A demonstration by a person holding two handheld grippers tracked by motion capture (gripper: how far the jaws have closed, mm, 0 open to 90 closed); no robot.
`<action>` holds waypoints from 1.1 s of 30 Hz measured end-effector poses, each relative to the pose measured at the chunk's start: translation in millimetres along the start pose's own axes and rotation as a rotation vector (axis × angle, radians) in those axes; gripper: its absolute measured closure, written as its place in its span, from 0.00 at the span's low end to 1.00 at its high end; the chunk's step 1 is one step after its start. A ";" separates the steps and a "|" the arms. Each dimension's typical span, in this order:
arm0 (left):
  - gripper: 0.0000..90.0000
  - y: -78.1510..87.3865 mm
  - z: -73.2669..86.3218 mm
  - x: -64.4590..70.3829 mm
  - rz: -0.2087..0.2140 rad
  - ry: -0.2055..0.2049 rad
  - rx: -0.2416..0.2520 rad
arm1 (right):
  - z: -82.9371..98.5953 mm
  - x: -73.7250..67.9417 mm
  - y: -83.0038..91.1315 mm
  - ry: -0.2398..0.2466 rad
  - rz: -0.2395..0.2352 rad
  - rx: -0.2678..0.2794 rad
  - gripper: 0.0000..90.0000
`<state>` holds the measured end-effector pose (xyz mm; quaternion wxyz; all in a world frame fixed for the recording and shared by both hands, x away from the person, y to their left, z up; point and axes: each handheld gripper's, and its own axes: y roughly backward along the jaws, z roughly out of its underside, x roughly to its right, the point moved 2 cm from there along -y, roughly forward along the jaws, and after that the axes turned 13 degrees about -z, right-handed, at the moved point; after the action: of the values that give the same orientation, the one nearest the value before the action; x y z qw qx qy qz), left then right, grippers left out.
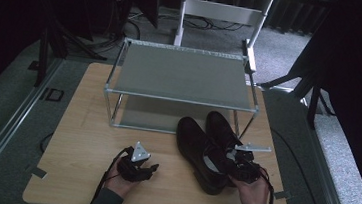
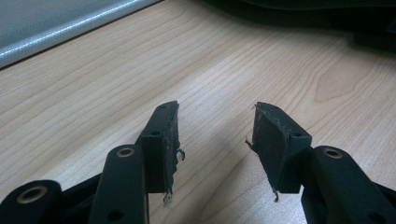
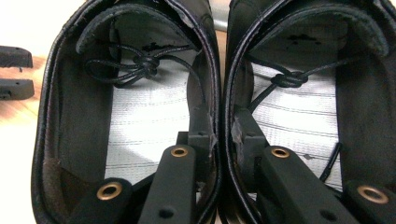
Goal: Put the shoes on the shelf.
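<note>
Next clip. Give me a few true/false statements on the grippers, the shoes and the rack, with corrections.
1. The right gripper pinches the two shoes together by their inner sides, one of its fingers inside each. True.
2. The left gripper holds a shoe. False: it is open, with bare table between its fingers.
3. The shoes stand on the rack's top shelf. False: they are on the table in front of it.
4. The shoes are black, with laces. True.
</note>
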<state>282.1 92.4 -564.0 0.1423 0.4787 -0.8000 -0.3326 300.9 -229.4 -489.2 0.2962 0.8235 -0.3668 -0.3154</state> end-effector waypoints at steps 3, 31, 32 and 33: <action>0.57 0.2 0.0 -0.2 0.000 0.000 0.002 | -6.7 -2.1 -3.7 0.009 0.002 0.000 0.90; 0.57 0.7 -0.4 -2.5 -0.004 0.007 0.005 | -48.2 -5.0 -26.1 0.001 0.029 0.059 0.90; 0.57 0.8 -0.5 -2.7 -0.003 0.008 0.006 | -49.5 -5.1 -26.6 -0.006 0.028 0.063 0.90; 0.57 0.9 -0.5 -2.8 -0.003 0.009 0.006 | -50.8 -4.8 -27.1 -0.006 0.027 0.070 0.90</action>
<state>283.2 94.8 -562.7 0.1436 0.4819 -0.7996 -0.3283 347.1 -197.6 -475.5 0.2705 0.8272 -0.3897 -0.3010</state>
